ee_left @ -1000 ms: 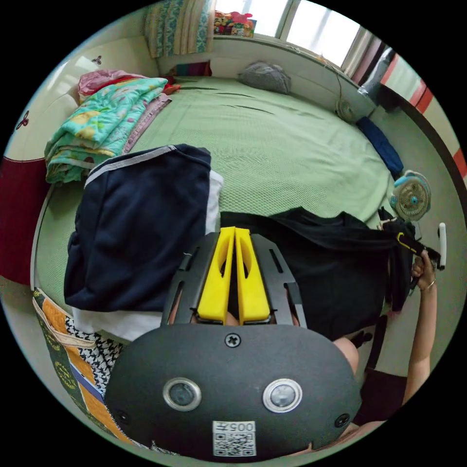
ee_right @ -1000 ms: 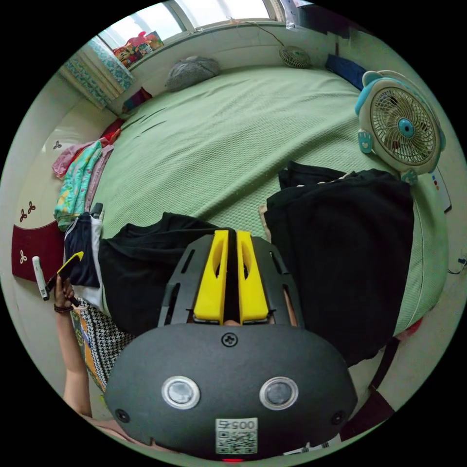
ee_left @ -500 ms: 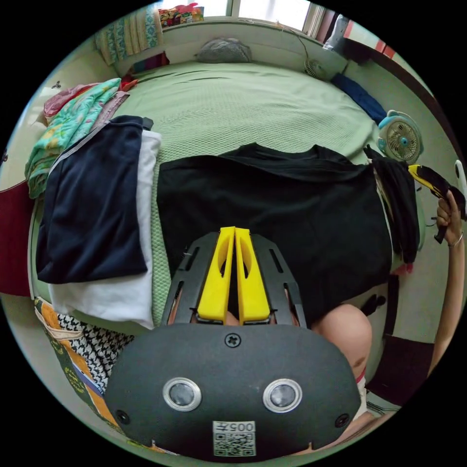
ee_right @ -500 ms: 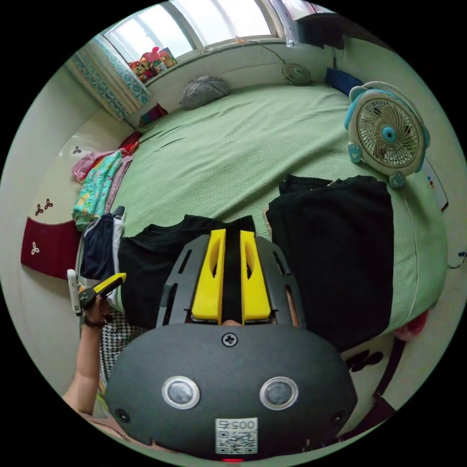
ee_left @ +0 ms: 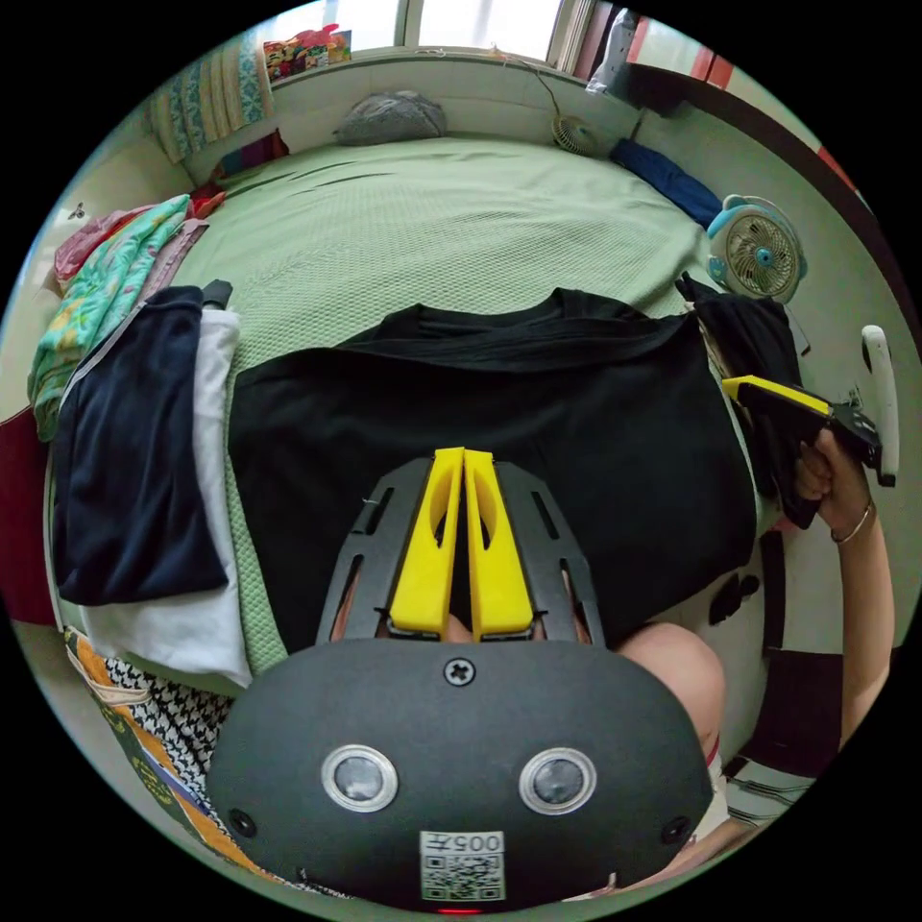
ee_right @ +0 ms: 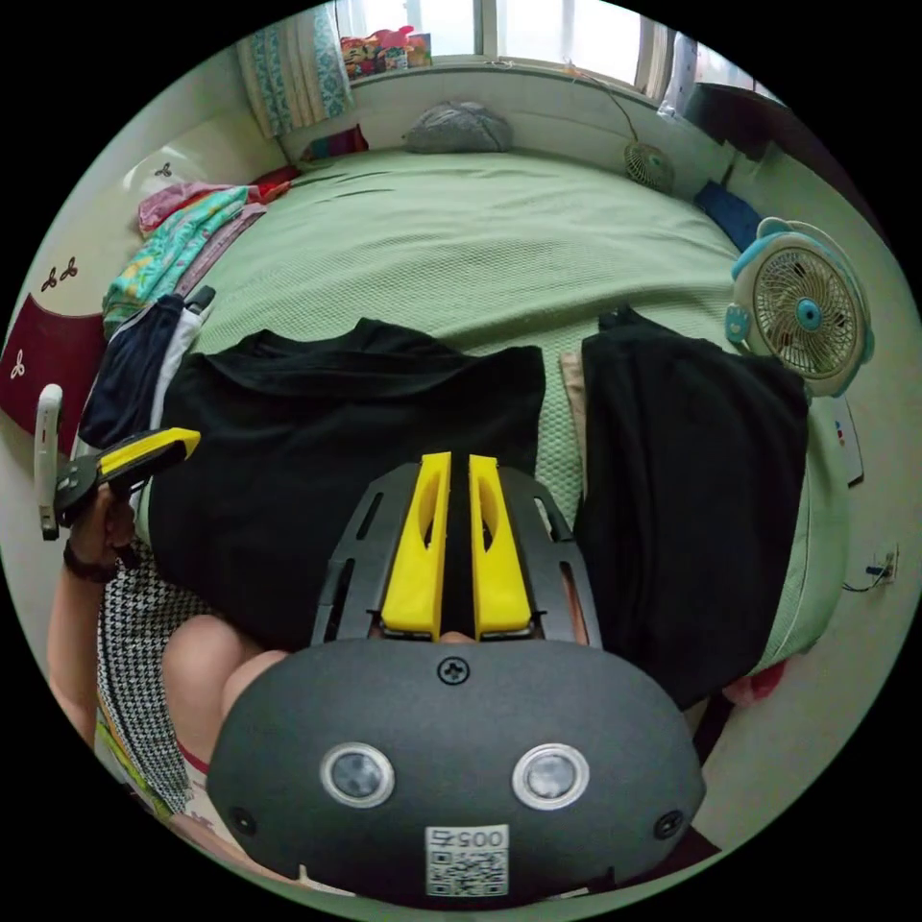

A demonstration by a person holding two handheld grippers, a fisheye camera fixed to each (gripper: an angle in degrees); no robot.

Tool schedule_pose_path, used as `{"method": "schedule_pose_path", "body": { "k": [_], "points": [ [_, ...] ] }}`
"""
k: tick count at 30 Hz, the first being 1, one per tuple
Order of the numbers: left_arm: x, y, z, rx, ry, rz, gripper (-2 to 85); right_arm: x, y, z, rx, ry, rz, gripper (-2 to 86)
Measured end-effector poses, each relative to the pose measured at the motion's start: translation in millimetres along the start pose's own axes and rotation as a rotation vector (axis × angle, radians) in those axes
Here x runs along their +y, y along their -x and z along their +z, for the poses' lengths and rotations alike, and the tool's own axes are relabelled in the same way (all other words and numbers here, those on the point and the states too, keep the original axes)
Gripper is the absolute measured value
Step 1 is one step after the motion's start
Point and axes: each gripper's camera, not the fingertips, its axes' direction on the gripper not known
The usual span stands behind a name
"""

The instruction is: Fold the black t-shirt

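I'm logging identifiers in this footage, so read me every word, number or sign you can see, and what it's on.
Left code sticker, on the black housing in the left gripper view: square code and a short line of characters, too small to read reliably.
Right code sticker, on the housing in the right gripper view: likewise.
Window-sill boxes: print blurred.
No other text visible.
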Motion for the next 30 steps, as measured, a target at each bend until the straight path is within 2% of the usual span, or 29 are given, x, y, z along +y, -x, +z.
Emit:
{"method": "schedule_pose_path", "body": {
  "k": [6,13,16,19,22,27,30],
  "points": [
    [-12,-37,52,0.018,0.003,0.040,-0.3,-17,23,23,0.061,0.018,-0.055,3.9],
    [-16,-77,113,-0.075,-0.014,0.122,-0.2,-37,47,43,0.178,0.010,-0.119,1.8],
    [-15,-82,120,-0.038,-0.067,0.107,-0.2,-48,47,39,0.184,-0.034,-0.073,0.4],
    [-15,-83,133,-0.065,-0.058,0.066,-0.3,-54,37,34,0.105,-0.035,0.036,0.6],
    [-1,-90,141,-0.074,-0.058,0.047,-0.3,-44,29,28,0.072,-0.033,0.083,1.4],
    [46,-123,144,-0.070,-0.095,0.097,-0.4,0,18,9,0.124,-0.032,0.041,2.3],
    [83,-168,146,-0.071,-0.095,0.206,-0.4,27,9,-7,0.154,-0.026,0.042,2.5]
  ]
}}
